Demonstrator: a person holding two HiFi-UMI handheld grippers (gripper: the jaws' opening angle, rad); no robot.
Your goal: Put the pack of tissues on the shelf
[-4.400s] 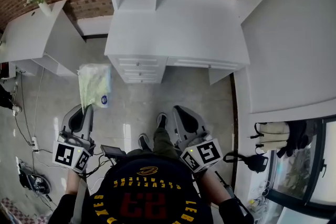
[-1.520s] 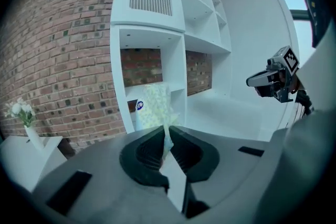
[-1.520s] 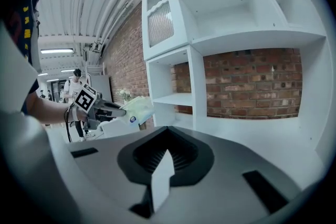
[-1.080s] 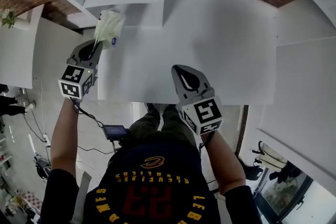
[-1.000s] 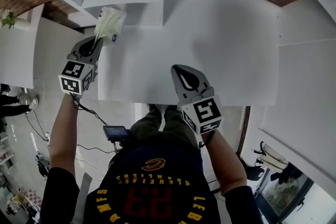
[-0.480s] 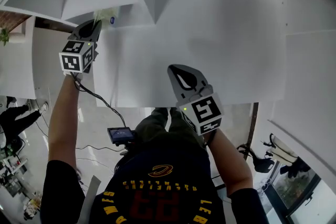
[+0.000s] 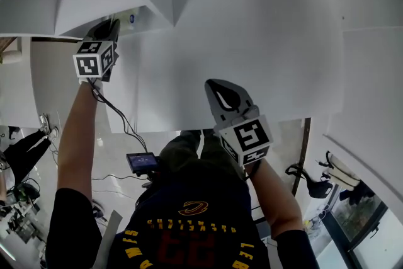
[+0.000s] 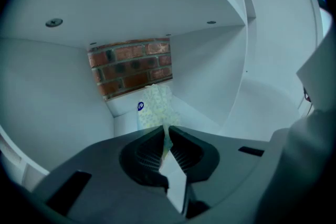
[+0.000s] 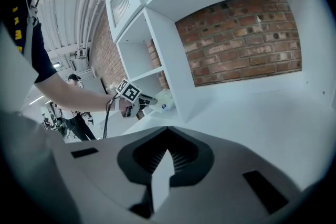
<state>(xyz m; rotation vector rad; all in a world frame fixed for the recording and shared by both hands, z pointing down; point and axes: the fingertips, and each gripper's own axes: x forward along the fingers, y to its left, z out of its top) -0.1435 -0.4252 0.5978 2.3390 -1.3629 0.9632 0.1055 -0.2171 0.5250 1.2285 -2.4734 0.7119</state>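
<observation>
The pack of tissues (image 8: 156, 107) is pale, green-speckled — round blue sticker (image 8: 140, 106).

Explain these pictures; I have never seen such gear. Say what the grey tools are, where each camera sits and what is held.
No robot: a person holds a grey two-jaw gripper in each hand. One picture comes from a camera on the person's head, looking down; the other two come from cameras riding on the grippers. The left gripper pinches the edge of a pale green plastic pack of tissues inside a white shelf compartment. The right gripper is shut and empty above the white desk.
</observation>
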